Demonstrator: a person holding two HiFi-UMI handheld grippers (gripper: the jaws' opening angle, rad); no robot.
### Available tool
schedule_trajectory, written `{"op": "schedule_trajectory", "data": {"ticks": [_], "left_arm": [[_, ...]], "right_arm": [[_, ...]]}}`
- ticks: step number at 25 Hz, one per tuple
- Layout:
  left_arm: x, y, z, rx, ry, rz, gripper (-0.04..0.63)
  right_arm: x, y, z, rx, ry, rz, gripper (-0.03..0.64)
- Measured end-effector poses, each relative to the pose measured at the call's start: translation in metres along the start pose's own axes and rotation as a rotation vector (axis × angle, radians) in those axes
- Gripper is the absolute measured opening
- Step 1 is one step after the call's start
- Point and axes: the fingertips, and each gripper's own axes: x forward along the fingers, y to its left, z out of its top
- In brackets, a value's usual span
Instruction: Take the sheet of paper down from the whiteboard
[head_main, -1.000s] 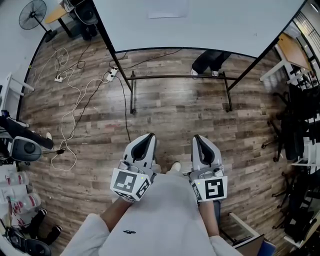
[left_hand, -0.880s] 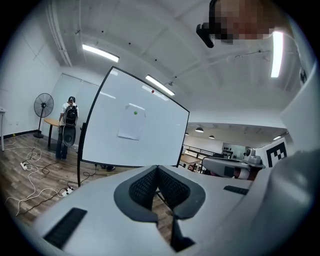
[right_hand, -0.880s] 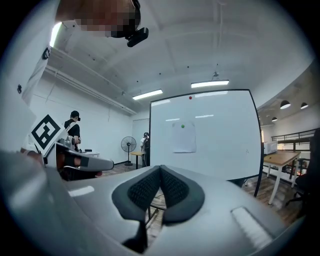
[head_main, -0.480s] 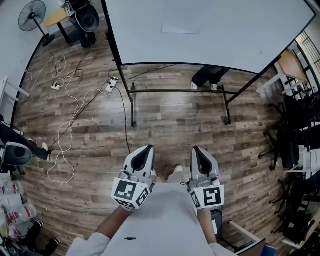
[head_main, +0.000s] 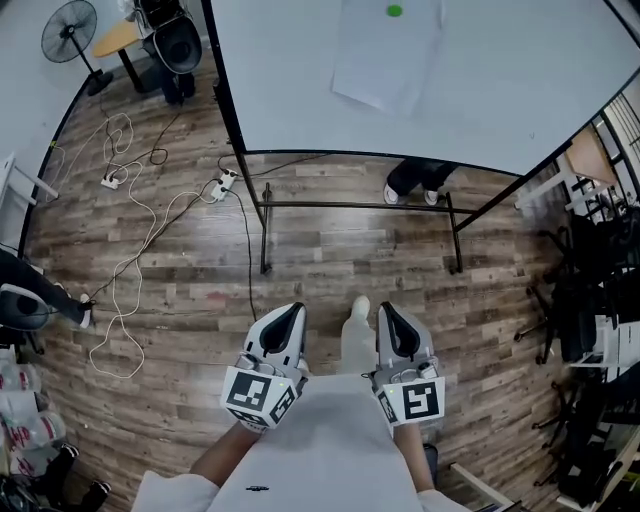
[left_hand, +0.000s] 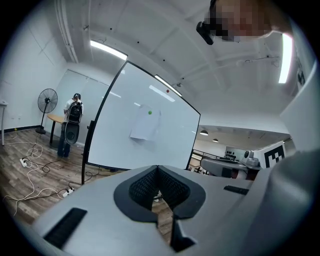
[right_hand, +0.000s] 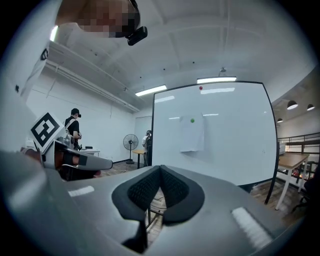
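A white sheet of paper (head_main: 388, 58) hangs on the black-framed whiteboard (head_main: 500, 90), pinned at its top by a green magnet (head_main: 394, 11). The left gripper view shows the sheet of paper (left_hand: 145, 123) on the whiteboard (left_hand: 120, 135) ahead; in the right gripper view the sheet of paper (right_hand: 192, 133) hangs under the green magnet (right_hand: 192, 120). My left gripper (head_main: 291, 314) and right gripper (head_main: 386, 311) are held side by side low in the head view, well short of the board. Both are shut with nothing between their jaws.
The whiteboard's black stand (head_main: 355, 207) rests on the wooden floor, with someone's feet (head_main: 412, 192) behind it. White cables and power strips (head_main: 135, 225) lie on the floor at left. A floor fan (head_main: 70, 32) stands far left, black chairs (head_main: 590, 300) at right.
The whiteboard has come nearer and fills more of the head view; the sheet and its green magnet are now fully visible. Both grippers stay side by side and shut.
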Motion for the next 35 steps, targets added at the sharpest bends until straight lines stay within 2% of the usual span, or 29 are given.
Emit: {"op": "schedule_trajectory", "data": {"ticks": [6,13,19,24,31,35], "left_arm": [[0.068,0.006,0.020,0.020,-0.013,0.035,0.008],[0.166,-0.006,0.053,0.039,-0.033,0.097,0.008],[0.240,-0.012,0.074,0.049,-0.075,0.177,0.008],[0.286,-0.020,0.084,0.060,-0.111,0.230,0.008],[0.315,-0.021,0.104,0.043,-0.138,0.244,0.008],[0.337,-0.027,0.111,0.059,-0.136,0.239,0.008]], "right_arm": [[0.053,-0.058,-0.001,0.016,-0.022,0.043,0.009],[0.111,-0.154,0.019,0.007,-0.053,0.099,0.009],[0.158,-0.218,0.022,0.008,-0.066,0.190,0.009],[0.192,-0.255,0.034,0.000,-0.103,0.268,0.009],[0.220,-0.271,0.054,0.028,-0.139,0.296,0.009],[0.228,-0.287,0.064,0.029,-0.159,0.299,0.009]]}}
